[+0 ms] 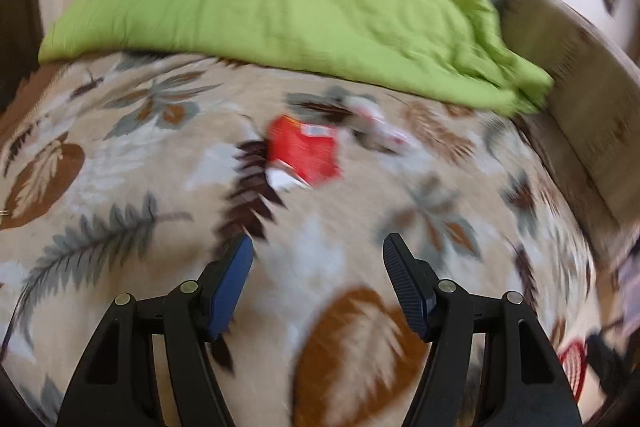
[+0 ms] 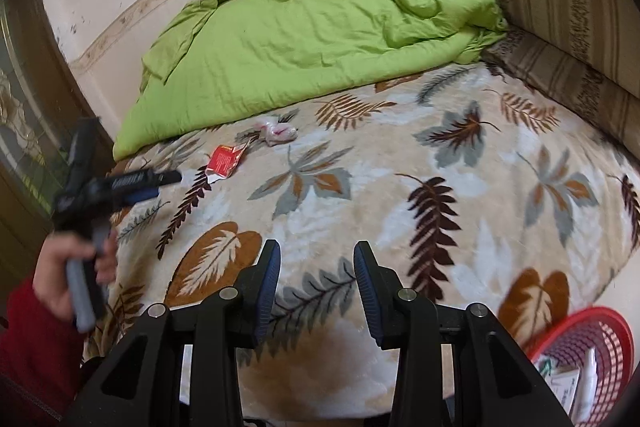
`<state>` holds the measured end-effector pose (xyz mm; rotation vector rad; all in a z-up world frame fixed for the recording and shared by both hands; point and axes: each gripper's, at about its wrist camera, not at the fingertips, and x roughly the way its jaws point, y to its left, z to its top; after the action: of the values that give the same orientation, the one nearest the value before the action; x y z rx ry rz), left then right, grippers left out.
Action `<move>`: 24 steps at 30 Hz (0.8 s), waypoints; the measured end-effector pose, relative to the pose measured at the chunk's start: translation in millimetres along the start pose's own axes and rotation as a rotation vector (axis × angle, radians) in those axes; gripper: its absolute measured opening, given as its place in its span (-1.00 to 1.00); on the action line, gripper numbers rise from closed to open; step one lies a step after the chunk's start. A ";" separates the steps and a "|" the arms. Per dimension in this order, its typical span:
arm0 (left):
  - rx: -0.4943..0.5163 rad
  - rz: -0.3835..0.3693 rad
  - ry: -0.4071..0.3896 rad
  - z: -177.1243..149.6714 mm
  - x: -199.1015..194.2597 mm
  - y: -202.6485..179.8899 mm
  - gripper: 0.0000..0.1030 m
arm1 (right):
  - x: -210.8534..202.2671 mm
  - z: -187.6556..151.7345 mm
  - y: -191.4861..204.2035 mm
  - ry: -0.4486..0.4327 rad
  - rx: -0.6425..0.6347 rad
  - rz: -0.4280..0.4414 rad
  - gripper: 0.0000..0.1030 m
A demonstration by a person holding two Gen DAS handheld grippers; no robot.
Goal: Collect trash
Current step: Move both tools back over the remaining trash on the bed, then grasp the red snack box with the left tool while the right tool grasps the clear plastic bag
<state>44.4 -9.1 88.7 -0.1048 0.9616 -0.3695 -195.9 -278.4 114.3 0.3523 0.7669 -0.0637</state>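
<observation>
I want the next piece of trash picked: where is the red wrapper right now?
The flat red foil wrapper lies on the leaf-patterned blanket, left of centre in the right wrist view, beside the crumpled white wrapper and below the green quilt.

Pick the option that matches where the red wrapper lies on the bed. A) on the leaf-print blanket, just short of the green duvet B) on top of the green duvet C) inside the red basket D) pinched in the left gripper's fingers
A: the red wrapper lies flat on the leaf-print blanket, short of the green duvet, while the left gripper is open and empty and the red basket stands at the bed's near corner.
</observation>
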 end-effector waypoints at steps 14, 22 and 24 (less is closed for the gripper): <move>-0.069 0.000 0.059 58.6 116.8 20.8 -0.21 | 67.7 53.0 2.4 0.040 -0.041 0.032 -0.20; -0.086 -0.003 0.013 31.8 74.2 12.3 -0.76 | 171.5 117.4 41.3 0.065 -0.197 0.127 0.05; -0.094 -0.003 -0.010 19.7 51.4 13.8 -0.76 | 202.1 130.4 46.8 0.098 -0.205 0.136 0.05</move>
<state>90.6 -15.8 56.4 -0.1937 0.9687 -0.3259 45.5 -263.8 75.2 0.2130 0.8367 0.1597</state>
